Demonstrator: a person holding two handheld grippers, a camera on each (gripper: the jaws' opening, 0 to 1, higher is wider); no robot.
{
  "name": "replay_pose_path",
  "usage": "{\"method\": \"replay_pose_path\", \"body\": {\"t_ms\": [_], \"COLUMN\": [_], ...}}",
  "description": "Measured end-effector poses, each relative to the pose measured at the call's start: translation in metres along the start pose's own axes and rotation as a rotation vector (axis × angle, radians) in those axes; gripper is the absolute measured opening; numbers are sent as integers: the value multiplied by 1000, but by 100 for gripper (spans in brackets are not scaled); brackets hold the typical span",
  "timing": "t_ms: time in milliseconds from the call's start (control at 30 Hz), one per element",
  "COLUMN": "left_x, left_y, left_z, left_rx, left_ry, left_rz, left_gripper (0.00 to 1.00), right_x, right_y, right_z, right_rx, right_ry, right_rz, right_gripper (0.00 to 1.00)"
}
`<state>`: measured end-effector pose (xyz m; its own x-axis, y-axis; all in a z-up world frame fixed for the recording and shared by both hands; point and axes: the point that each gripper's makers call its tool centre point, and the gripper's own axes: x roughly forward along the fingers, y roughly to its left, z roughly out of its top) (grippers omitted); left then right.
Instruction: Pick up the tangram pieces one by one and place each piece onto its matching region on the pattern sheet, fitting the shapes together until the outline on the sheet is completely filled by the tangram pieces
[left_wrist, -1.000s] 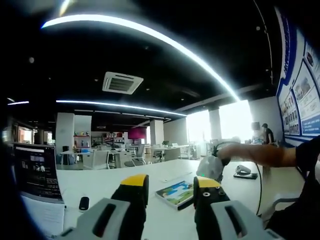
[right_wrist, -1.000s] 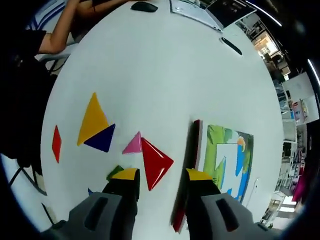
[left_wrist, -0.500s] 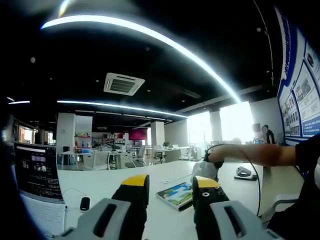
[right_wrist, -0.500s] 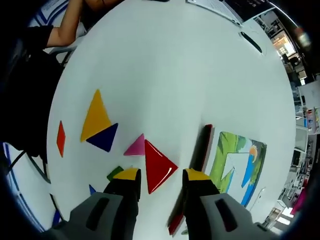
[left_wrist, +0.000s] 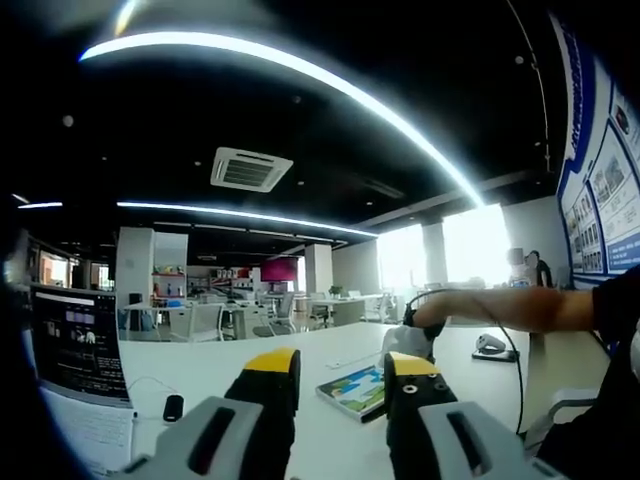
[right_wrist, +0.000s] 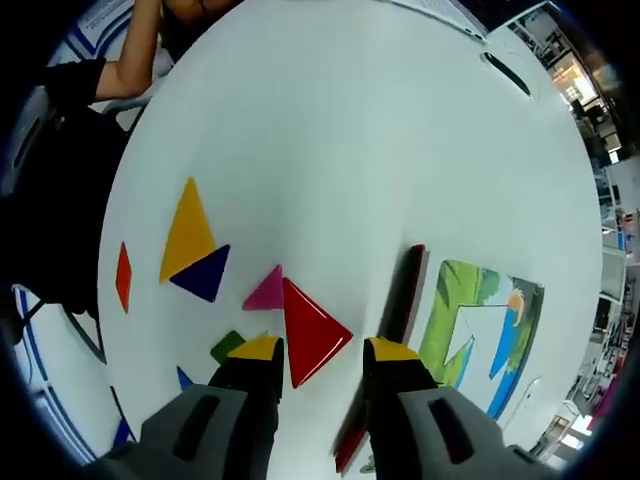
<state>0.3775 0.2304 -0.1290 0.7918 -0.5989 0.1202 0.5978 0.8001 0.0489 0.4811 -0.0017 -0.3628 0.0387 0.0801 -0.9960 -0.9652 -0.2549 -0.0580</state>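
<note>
Red triangle (right_wrist: 312, 332) now framed between spread jaws of right hand-held gripper (right_wrist: 316, 350) — lowered closer over white table (right_wrist: 330, 150), nothing pinched yet; pattern sheet (right_wrist: 480, 320) just beside. Left hand-held gripper (left_wrist: 340, 368) spread, idle.

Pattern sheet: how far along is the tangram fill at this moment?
Nothing looks placed: the pattern sheet shows its white outline with no loose piece on it. In hand: the right gripper is open, jaws either side of the red triangle on the table. The left gripper is open and holds nothing. Left: red, pink, yellow, navy, green and orange pieces lie off the sheet.
</note>
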Motion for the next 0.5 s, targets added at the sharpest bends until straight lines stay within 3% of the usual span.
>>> {"method": "replay_pose_path", "body": {"t_ms": [100, 500], "left_x": [0, -1], "left_y": [-1, -1], "left_z": [1, 1], "left_rx": [9, 13], "left_ry": [-3, -5], "left_rz": [-3, 0], "left_gripper": [35, 35], "right_x": [5, 7], "right_y": [5, -9], "right_z": [1, -2], "right_rx": [-4, 35], "right_ry": [7, -10], "right_rz": [20, 55], "right_gripper": [33, 33]}}
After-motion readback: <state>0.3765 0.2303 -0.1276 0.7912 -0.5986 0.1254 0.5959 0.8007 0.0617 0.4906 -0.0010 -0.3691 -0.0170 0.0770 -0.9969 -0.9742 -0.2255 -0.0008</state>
